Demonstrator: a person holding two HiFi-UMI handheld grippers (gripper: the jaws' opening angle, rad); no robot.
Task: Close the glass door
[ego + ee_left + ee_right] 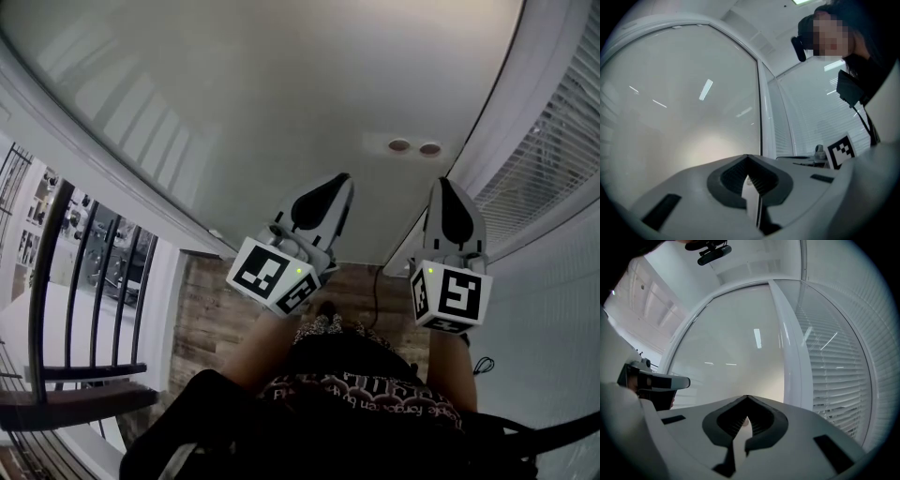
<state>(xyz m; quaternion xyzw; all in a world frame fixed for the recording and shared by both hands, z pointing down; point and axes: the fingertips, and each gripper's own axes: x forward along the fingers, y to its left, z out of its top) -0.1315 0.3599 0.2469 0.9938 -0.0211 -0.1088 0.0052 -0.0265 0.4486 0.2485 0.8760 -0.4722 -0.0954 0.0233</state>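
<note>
The frosted glass door (262, 112) fills the space ahead of me, its white frame (506, 131) along its right side. My left gripper (342, 178) and right gripper (442, 183) point at the pane side by side, both shut with nothing between the jaws. Whether the tips touch the glass I cannot tell. In the left gripper view the shut left gripper (748, 157) faces the glass door (684, 117). The right gripper (747, 397), seen in its own view, has its tips together in front of the glass door (736, 362), near the white frame (790, 357).
White blinds (562, 141) cover the window on the right. Two round fittings (413, 147) sit low by the door's edge. A dark stair railing (84, 272) stands at the left above a wooden floor (206, 309). The person's patterned clothing (366, 375) fills the bottom.
</note>
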